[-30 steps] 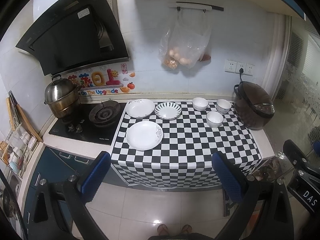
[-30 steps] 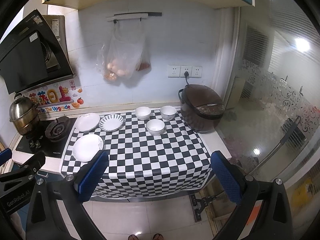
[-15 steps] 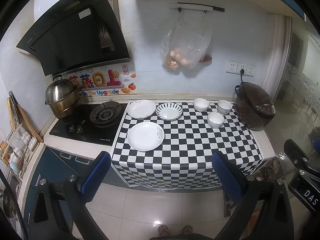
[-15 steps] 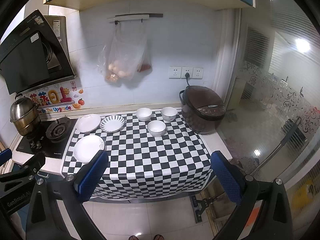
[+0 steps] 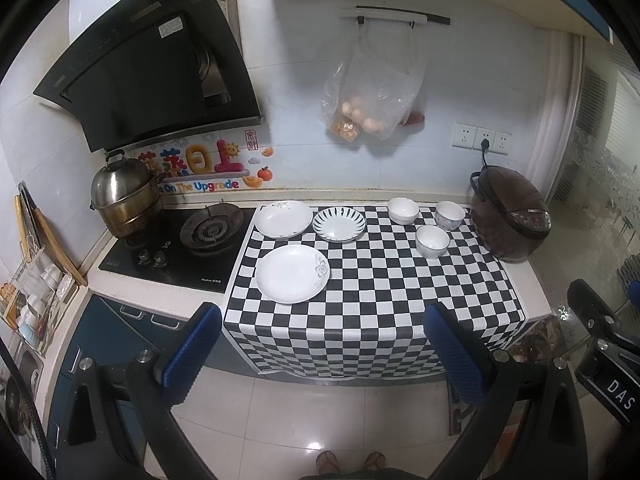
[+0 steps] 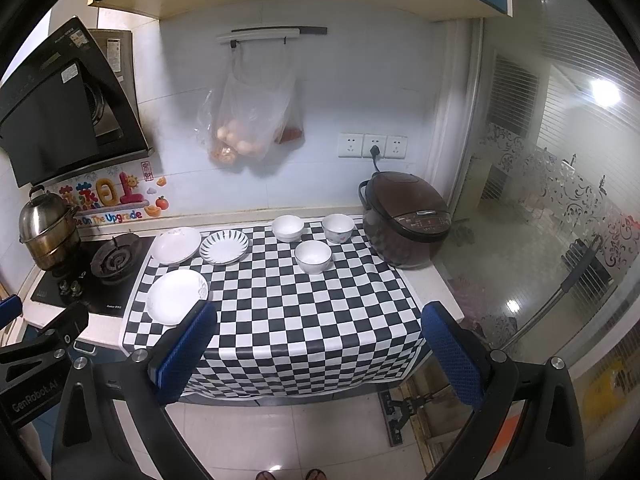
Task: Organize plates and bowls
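Three plates lie on the checkered cloth [image 5: 380, 300]: a near white plate [image 5: 292, 273], a far white plate [image 5: 283, 219] and a striped plate [image 5: 339, 224]. Three white bowls stand to the right: a back-left bowl [image 5: 403, 210], a back-right bowl [image 5: 450, 214] and a front bowl [image 5: 432, 241]. In the right wrist view the near plate [image 6: 177, 297] and front bowl [image 6: 313, 256] show too. My left gripper [image 5: 322, 352] is open and empty, off the counter's front edge. My right gripper [image 6: 318, 356] is open and empty, also in front of the counter.
A gas stove [image 5: 208, 232] with a steel pot [image 5: 122, 196] lies left of the cloth. A brown rice cooker [image 5: 508, 216] stands at the right end. A range hood [image 5: 160, 76] and a hanging plastic bag [image 5: 372, 96] are on the wall. Tiled floor lies below.
Both views have shifted very slightly; the counter sits a touch lower and nearer in frame. Plates, bowls and both open grippers look unchanged.
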